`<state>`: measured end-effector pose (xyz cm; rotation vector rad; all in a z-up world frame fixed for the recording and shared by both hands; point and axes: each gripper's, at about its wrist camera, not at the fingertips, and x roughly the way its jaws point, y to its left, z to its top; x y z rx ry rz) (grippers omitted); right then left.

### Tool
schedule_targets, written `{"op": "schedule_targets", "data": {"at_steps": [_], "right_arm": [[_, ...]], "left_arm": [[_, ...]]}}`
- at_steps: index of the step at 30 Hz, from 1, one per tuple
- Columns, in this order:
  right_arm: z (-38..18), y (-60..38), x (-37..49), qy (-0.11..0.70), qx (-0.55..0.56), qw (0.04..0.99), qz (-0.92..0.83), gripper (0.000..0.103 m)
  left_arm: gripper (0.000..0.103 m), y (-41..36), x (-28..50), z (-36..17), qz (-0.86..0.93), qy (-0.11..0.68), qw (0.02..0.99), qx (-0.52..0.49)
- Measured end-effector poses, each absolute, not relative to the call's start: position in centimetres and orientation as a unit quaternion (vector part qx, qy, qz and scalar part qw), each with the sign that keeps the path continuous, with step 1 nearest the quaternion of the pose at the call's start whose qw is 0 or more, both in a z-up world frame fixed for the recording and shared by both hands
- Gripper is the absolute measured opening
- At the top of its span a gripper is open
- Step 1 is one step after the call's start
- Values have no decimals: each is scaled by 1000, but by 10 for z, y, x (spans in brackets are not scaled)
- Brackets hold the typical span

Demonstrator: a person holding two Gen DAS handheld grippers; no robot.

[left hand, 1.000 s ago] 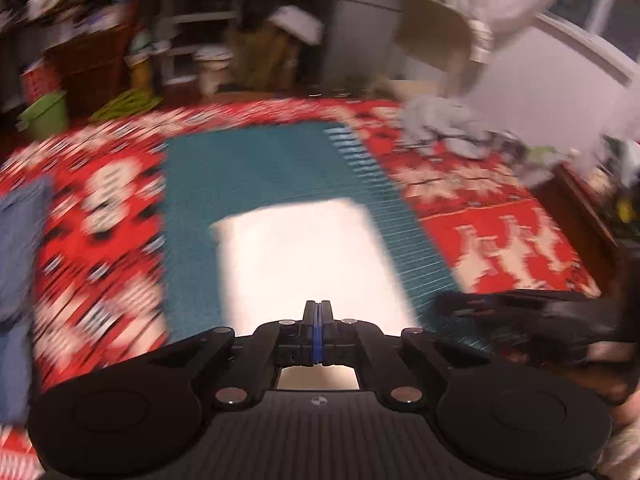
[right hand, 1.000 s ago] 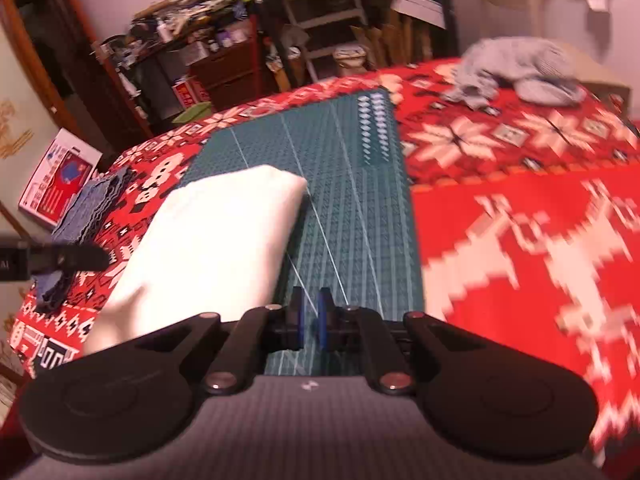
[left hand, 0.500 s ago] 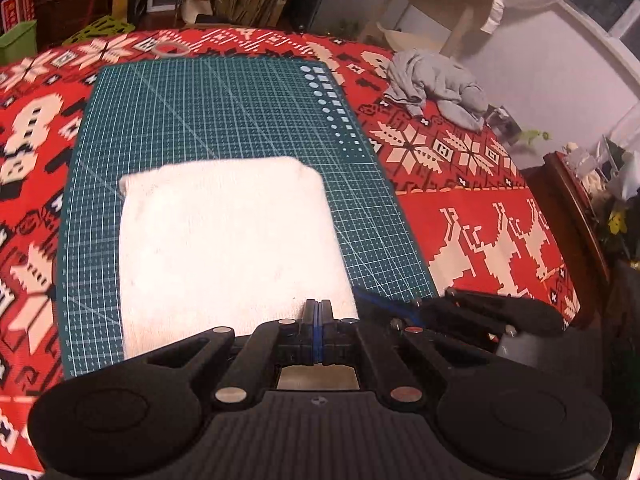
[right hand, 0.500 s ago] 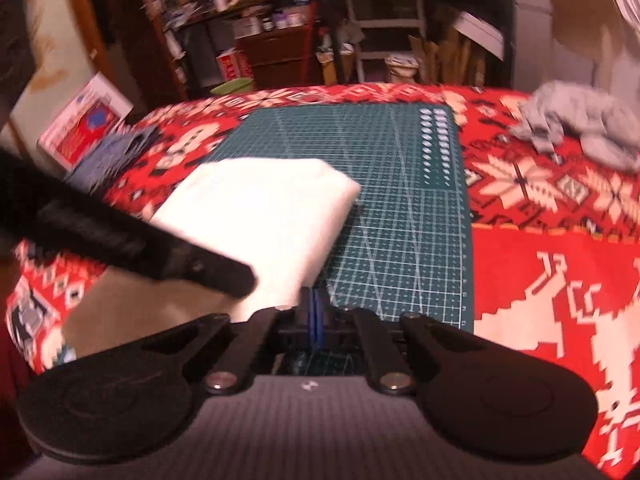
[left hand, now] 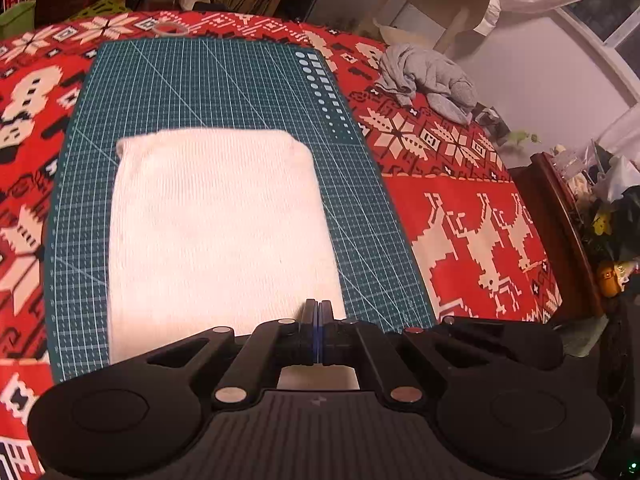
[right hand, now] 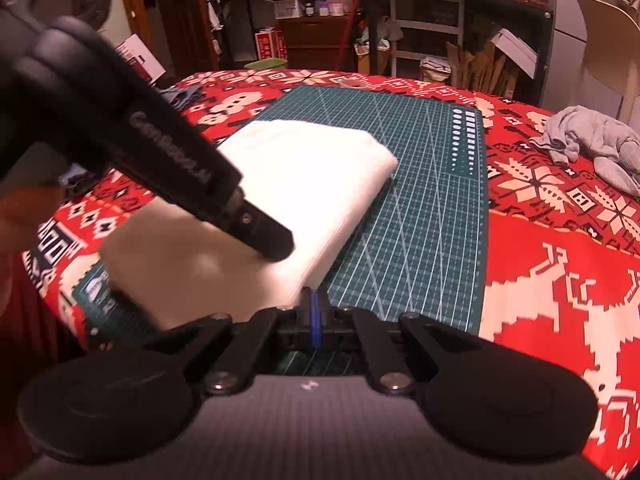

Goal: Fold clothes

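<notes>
On the green mat (left hand: 352,184) near the bench's front edge lies a white garment (left hand: 216,216), already folded; a grey garment (left hand: 432,76) toward the far right corner awaits. Left claw (left hand: 319,316) and right claw (right hand: 315,304) are pressed together, pinching nothing.

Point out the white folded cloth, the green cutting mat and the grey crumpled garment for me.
white cloth (left hand: 220,224), left wrist view, middle of its top face.
cutting mat (left hand: 224,84), left wrist view, bare grid beyond the cloth.
grey garment (right hand: 592,140), right wrist view, middle of the heap.
</notes>
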<state>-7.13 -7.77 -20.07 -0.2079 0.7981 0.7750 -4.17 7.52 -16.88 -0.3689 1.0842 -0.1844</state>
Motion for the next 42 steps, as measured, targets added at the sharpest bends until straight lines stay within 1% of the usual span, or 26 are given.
{"op": "schedule_targets", "data": {"at_steps": [5,13,18,25,31,35,42], "right_arm": [[-200,-80,-64,388,-81,843,364,3],[-195,-81,-96,392,-111,828,384,3],[-194,-83,-93,396,-93,834,372,3],[-189,-81,-116,393,-129,823,390,3],[-190,-85,-108,395,-109,833,372,3],[-191,-78,-118,395,-136,820,391,3],[-191,-83,-113,402,-129,823,380,3]], "left_arm": [[1,74,-46,-171,-89,514,834,-178],[1,79,-58,-174,-89,514,830,-197],[1,76,-67,-173,-91,518,827,-196],[1,79,-76,-178,-93,517,825,-207],[1,79,-77,-177,-94,518,825,-205],[1,79,-80,-178,-93,517,825,-208],[1,82,-80,-180,-95,517,822,-218]]}}
